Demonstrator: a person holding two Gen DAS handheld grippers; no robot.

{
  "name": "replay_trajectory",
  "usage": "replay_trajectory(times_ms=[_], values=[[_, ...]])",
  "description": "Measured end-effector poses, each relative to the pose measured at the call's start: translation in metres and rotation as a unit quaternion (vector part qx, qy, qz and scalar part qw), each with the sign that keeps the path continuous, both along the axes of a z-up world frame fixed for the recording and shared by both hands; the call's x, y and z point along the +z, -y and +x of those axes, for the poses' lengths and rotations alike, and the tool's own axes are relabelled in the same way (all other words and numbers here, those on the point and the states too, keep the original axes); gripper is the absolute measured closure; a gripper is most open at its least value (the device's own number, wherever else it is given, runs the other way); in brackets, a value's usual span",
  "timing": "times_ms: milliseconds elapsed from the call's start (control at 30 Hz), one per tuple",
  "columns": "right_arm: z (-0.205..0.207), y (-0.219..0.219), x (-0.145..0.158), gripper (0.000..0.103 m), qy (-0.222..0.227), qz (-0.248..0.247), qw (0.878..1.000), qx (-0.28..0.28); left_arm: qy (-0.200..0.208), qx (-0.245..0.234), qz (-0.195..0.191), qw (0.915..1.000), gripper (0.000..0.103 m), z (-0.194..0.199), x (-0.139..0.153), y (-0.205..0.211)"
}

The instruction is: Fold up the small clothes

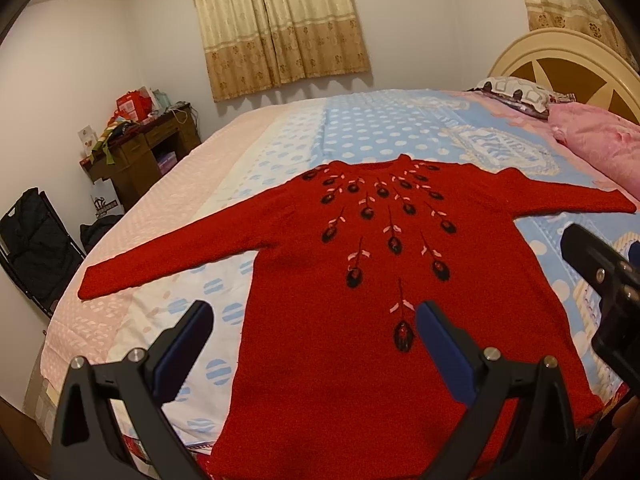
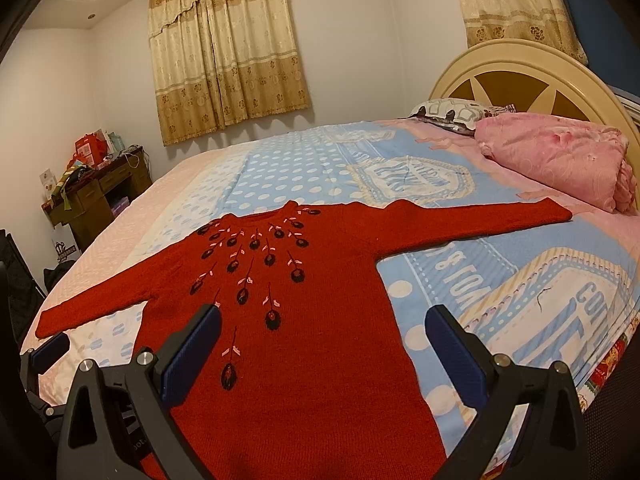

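Left wrist view: one red knitted sweater with black and pink embroidered buds [image 1: 360,320] is lying flat, front up, across the middle and lower centre of the frame, on one bed covered by a blue, pink and white printed sheet [image 1: 380,128]. Its two sleeves are stretching out, one toward the left edge, one toward the right edge. The left gripper [image 1: 314,354] is hovering at the bottom of the frame with its two blue-padded fingers [image 1: 184,352] spread wide, gripping nothing; the sweater's left side edge is running between them. The right gripper [image 1: 608,280] is showing only partly at the right edge (how far it is open cannot be told here). Bare sheet is lying open at lower left and above the collar.

Right wrist view: the same sweater [image 2: 320,340] is filling the lower centre, its hem running off the bottom. The right gripper [image 2: 322,354] is hanging wide open and empty, its right finger over the sheet, its left over the knit. One pink folded quilt [image 2: 560,156] and one patterned pillow [image 2: 452,110] are sitting at upper right beside one cream headboard [image 2: 520,68]. Two sets of beige curtains [image 2: 224,52] are hanging along the top; one dark wooden desk [image 2: 96,196] is standing at left.
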State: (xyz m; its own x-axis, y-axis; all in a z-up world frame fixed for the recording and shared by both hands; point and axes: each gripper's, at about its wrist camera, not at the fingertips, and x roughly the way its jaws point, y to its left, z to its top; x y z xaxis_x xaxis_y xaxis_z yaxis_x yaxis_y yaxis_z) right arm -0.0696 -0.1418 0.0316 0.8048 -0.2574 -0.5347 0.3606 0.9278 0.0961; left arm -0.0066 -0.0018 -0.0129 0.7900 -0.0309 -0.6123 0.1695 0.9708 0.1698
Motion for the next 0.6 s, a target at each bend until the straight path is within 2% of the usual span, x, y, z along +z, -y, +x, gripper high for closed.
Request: replay_trajectory(times_ms=[600], values=[[-0.0007,-0.0013,-0.0028,0.001,-0.005,0.003,1.0,0.001,-0.001,0.0,0.001,1.0,0.0,-0.0003,-0.0019,0.0009]])
